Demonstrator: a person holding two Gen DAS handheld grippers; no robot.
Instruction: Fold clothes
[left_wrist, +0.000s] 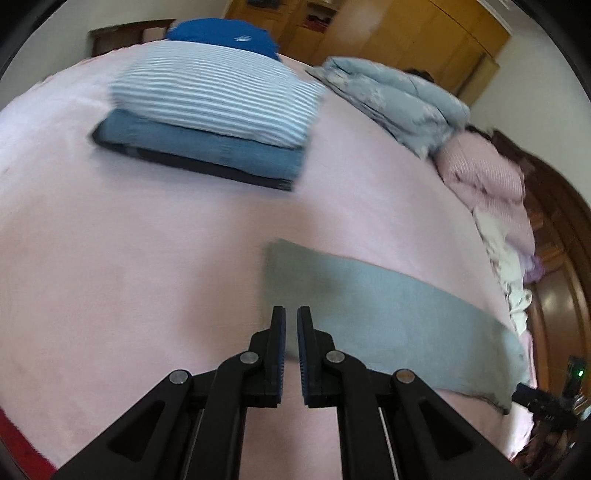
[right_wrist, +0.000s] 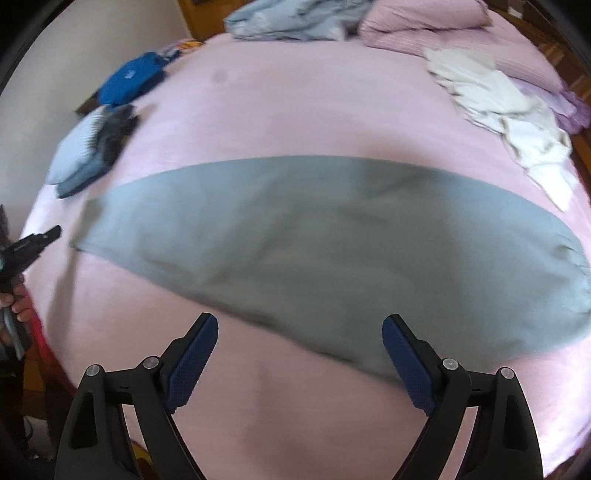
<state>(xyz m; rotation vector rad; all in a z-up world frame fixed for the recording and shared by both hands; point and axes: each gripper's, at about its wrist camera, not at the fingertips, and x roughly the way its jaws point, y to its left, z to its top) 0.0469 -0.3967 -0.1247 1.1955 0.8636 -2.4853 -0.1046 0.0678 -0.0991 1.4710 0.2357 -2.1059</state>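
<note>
Our grey garment (right_wrist: 314, 236) lies flat across the bed (right_wrist: 295, 110); left claw (left_wrist: 291, 321) nearly closed and empty, right claw (right_wrist: 300, 328) wide; pinching bedsheet with cloth could spoil the fold

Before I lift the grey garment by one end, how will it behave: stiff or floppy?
Probably floppy: the grey garment lies flat and thin on the pink bedsheet, following its surface. Lifted by one end, it would likely hang and drag. It looks light, so the open right gripper should lift it easily, though its gathered end may bunch further.
</note>
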